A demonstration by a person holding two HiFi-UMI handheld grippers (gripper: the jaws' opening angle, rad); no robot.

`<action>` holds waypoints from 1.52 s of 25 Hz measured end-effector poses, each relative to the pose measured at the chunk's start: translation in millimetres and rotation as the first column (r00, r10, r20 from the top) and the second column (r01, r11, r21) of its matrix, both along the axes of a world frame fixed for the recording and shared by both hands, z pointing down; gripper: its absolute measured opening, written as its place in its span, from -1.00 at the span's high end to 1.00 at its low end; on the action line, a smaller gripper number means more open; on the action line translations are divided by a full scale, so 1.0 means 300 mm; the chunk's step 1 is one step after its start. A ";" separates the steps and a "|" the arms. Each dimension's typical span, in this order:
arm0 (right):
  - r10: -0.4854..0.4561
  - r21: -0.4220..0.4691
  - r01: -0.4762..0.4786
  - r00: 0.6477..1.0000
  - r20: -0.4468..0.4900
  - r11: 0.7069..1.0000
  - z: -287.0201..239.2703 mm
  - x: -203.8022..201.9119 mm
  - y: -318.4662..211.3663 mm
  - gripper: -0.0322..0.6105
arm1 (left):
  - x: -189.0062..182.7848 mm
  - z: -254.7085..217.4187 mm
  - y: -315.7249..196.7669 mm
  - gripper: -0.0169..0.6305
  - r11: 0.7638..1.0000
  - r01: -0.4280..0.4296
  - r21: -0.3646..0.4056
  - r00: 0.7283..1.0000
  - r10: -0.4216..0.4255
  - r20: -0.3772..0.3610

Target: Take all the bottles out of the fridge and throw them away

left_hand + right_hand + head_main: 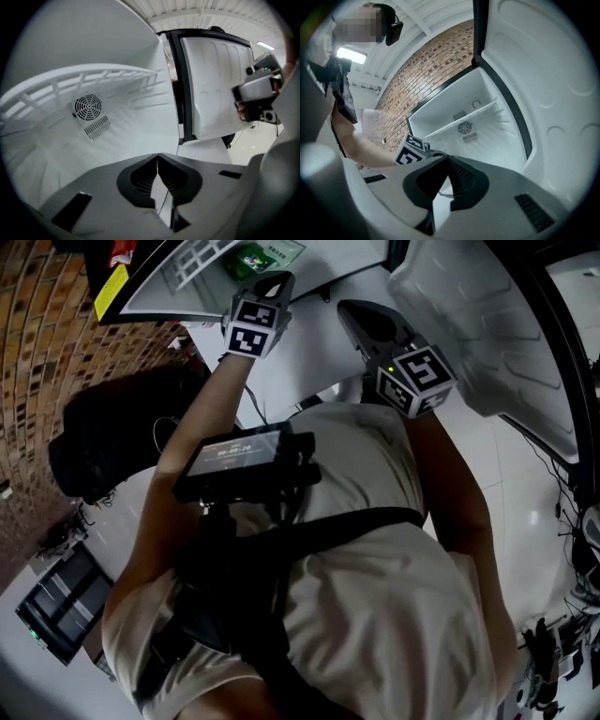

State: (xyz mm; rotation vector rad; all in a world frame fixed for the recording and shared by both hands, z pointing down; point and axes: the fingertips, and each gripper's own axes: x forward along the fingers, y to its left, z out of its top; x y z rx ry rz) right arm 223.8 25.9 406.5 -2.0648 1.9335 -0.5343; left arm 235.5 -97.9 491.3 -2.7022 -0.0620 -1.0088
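Two grippers: the left gripper (157, 156) and the right gripper (448, 158) are both held at the mouth of the open white fridge (487, 140), side by side in the head view.
Left fingers: pressed together tip to tip with nothing between them, so this tool is empty.
Right fingers: likewise closed on nothing.
Bottles: none shows in any view. The part of the white compartment that can be seen is bare, with the round fan grille (88, 107) on the back wall and the white wire shelf (89, 77) above it. Whether any bottle stands lower down or in the white moulded door (211, 84) I cannot tell.
Key relation: the left gripper is the deeper of the two, tilted down into the space under the shelf, with the grille ahead and to its left. The right gripper hangs level and farther out, beside the door on the right.
Nearer hand: the left, by my reading — anything on the compartment floor would lie ahead of and below its fingertips.
Long axis: cannot be given with no bottle in sight.
Next move, as a judgement: the closed fingers would have to part before any grasp. If the fridge proves empty, the taking-out is done.
Risk: reaching blind under the shelf could knock the wire rack.
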 end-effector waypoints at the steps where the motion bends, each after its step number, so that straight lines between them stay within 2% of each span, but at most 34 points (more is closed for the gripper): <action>1: -0.002 0.001 0.002 1.000 0.000 1.000 0.005 -0.001 -0.001 0.88 | 0.009 0.023 -0.030 0.91 1.000 0.015 0.013 1.000 -0.015 0.023; 5: -0.010 -0.006 0.010 1.000 0.005 1.000 0.014 0.001 0.012 0.88 | 0.038 0.072 -0.159 0.86 0.990 0.102 0.092 0.990 -0.111 0.091; 7: -0.012 -0.011 0.012 1.000 0.011 1.000 0.022 0.003 0.015 0.88 | 0.055 0.102 -0.204 0.82 0.986 0.119 0.114 0.984 -0.133 0.121; 12: -0.015 -0.029 0.016 1.000 0.018 0.999 0.059 0.009 0.012 0.88 | 0.121 0.243 -0.230 0.51 0.991 0.040 0.124 0.974 -0.066 0.216; 15: -0.015 -0.043 0.016 1.000 0.014 0.999 0.069 0.021 0.022 0.88 | 0.163 0.302 -0.239 0.44 0.988 -0.012 0.156 0.964 -0.029 0.263; 20: 0.007 -0.072 -0.006 1.000 0.016 0.997 0.092 0.028 0.044 0.88 | 0.192 0.409 -0.284 0.44 0.985 -0.029 0.167 0.944 -0.028 0.330; 24: 0.030 -0.076 -0.027 0.999 0.026 0.997 0.117 0.047 0.079 0.88 | 0.216 0.445 -0.322 0.44 0.986 0.000 0.170 0.938 -0.059 0.342; 29: 0.046 -0.085 -0.043 0.998 0.035 0.995 0.143 0.076 0.100 0.88 | 0.246 0.482 -0.320 0.44 0.986 -0.022 0.165 0.930 -0.041 0.366; 33: 0.051 -0.084 -0.048 0.998 0.034 0.995 0.126 0.073 0.085 0.88 | 0.233 0.483 -0.334 0.57 0.991 -0.008 0.136 0.927 -0.044 0.373; 35: 0.049 -0.085 -0.046 0.998 0.030 0.995 0.114 0.062 0.073 0.88 | 0.216 0.476 -0.350 0.90 0.988 -0.002 0.153 0.927 -0.056 0.370; 38: 0.042 -0.081 -0.040 0.999 0.023 0.996 0.105 0.058 0.074 0.88 | 0.191 0.463 -0.372 0.91 0.986 0.036 0.164 0.923 -0.096 0.372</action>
